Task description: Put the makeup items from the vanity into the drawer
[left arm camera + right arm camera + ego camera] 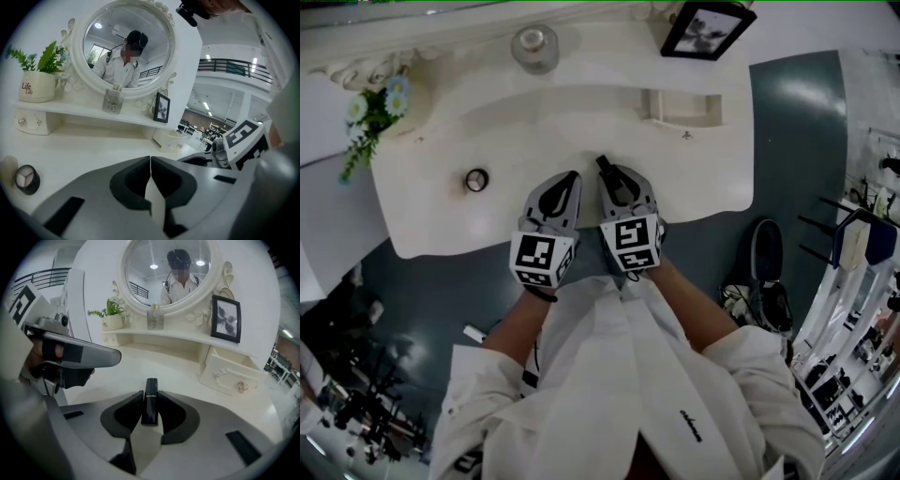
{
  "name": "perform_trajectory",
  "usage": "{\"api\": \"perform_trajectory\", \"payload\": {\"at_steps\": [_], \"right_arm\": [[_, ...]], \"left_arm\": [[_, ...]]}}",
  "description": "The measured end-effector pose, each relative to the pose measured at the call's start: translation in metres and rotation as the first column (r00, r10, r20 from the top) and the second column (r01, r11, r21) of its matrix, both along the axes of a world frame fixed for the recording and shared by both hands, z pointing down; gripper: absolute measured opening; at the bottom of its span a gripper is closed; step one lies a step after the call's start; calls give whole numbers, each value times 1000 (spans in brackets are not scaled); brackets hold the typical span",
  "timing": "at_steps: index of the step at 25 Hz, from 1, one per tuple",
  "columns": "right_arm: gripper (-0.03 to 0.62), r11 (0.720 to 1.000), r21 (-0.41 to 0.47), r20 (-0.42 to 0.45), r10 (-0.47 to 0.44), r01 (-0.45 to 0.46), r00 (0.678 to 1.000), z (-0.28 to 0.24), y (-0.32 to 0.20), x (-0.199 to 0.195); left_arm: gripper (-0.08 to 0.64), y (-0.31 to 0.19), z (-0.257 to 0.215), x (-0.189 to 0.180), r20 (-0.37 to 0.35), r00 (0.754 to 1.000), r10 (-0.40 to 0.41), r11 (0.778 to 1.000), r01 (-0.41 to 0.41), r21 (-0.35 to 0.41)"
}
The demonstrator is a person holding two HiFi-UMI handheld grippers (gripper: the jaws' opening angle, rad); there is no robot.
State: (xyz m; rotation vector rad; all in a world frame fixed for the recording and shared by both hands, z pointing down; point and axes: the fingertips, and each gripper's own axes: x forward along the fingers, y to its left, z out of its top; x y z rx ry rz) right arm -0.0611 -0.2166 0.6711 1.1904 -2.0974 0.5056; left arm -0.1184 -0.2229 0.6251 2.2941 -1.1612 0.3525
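one lipstick (151,406) is clamped between the pads of the right tongs (150,393), its black tube poking up past the tips, near the front edge of the white surface (487,225). whether the tube has cleared the surface cannot be told. just to its left, the left tongs (150,161) are clenched pad to pad with nothing between them, and they hover idle over the same stretch.

a small round compact (476,179) lies untouched toward the left end, well apart from both tongs. at the back right, the little drawer (682,122) appears pulled out from under the shelf, and nothing can be made out inside it. on the shelf above are a perfume bottle (534,47), a framed photo (706,28) and a potted plant (370,117).

the task looks to be in its early going: the drawer seems ready and the first item is gripped, but nothing is stowed yet. the lipstick has to be carried back and to the right, then released over the drawer. the compact is left to fetch afterwards, most likely by the free left tongs, which are nearer to it. the slim tube could tilt in the grip on the way.
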Motion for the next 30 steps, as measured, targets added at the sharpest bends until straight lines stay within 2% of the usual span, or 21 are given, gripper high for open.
{"api": "perform_trajectory", "payload": {"at_steps": [15, 23, 30], "right_arm": [[112, 991, 118, 13, 53, -54, 999, -64, -33, 72], [112, 986, 137, 37, 95, -99, 995, -82, -49, 112], [112, 985, 141, 60, 94, -101, 994, -87, -66, 141]], "left_arm": [[31, -18, -35, 73, -19, 996, 86, 995, -85, 55], [31, -50, -53, 127, -33, 995, 99, 992, -95, 88], [31, -68, -55, 151, -25, 997, 78, 993, -75, 89]]}}
